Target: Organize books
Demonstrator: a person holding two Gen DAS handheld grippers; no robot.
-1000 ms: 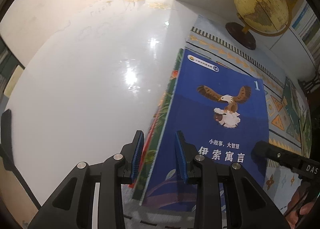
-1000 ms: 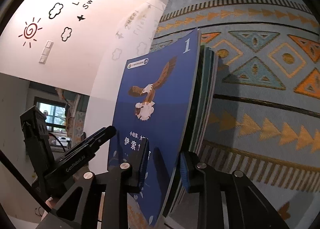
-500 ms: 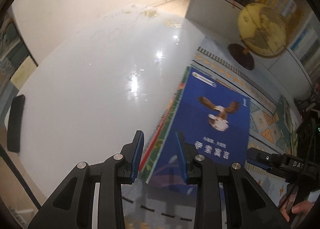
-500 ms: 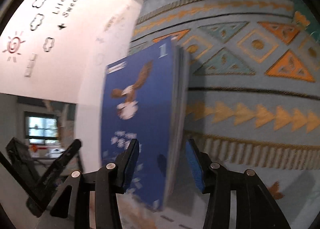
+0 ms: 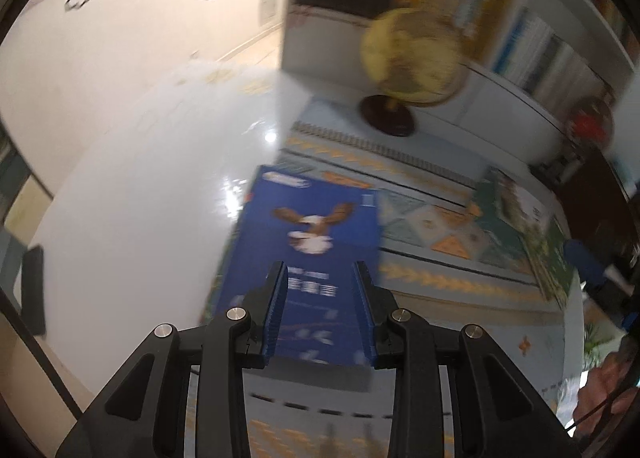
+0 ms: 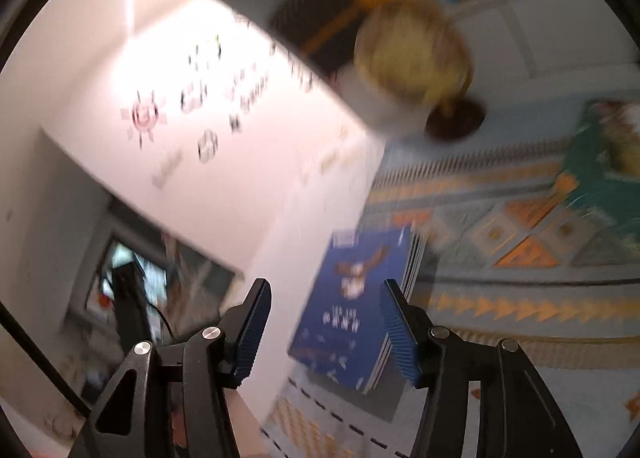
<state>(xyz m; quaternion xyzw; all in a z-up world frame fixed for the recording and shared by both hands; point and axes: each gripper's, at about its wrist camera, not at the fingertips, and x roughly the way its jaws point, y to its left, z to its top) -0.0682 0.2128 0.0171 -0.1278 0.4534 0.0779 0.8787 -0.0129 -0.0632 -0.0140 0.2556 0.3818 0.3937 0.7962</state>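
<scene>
While the left wrist view is smearing with motion blur, the left gripper [image 5: 320, 290] is hovering with its blue-padded fingers [image 5: 277, 298] spread apart and gripping nothing, the blue book [image 5: 316, 242] showing in the gap between them but lying below, apart from both pads. That book, with an eagle on its cover, is topping a small stack at the left edge of the patterned rug [image 5: 432, 282], its left side reaching out over the glossy white floor [image 5: 152, 186]. A yellow globe [image 5: 412, 54] is standing on a dark round base at the rug's far edge, and a green book [image 5: 524, 230] is lying flat toward the rug's right edge, well apart from the blue one. Along the right side, a white bookshelf [image 5: 532, 42] is curving past. Seen from the right wrist, which is also blurring, the right gripper [image 6: 326, 316] is holding its jaws wide apart with nothing between the pads. The blue book [image 6: 352, 306] is lying at the rug's [image 6: 520, 298] edge, with page edges of other books showing beneath it. The globe [image 6: 412, 62] is sitting at the far edge, and the green book [image 6: 604, 154] is resting toward the far right corner.
</scene>
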